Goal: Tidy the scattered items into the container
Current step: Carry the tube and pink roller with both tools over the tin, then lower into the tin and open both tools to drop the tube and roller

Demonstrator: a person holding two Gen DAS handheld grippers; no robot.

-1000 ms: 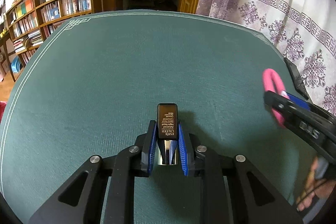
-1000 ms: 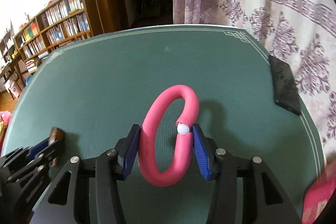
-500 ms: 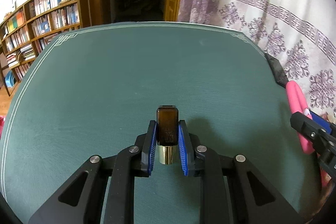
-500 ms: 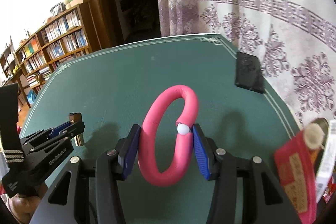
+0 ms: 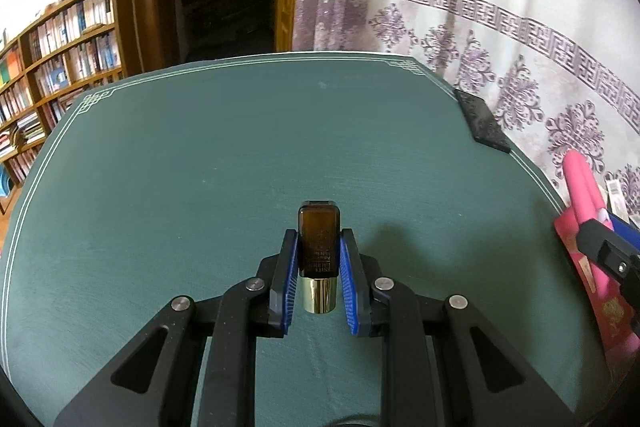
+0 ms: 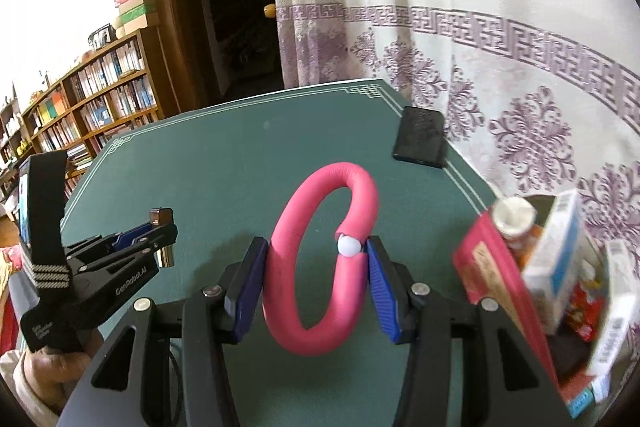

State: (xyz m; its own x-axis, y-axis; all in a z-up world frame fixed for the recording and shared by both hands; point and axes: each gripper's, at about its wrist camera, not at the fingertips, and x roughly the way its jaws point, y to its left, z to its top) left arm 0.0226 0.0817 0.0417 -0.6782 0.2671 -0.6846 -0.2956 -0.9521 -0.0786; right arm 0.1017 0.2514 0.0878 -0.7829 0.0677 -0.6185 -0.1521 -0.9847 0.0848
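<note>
Both grippers nearer container [image 6: 496, 267] — loaded.

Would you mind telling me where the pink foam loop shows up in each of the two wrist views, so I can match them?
Left wrist view: the pink foam loop sits at the far right edge, seen edge-on, held by the right gripper.
Right wrist view: it fills the centre, clamped between the blue pads.
Shared landmark: the flat black slab on the green table's far right edge, by the curtain.
</note>
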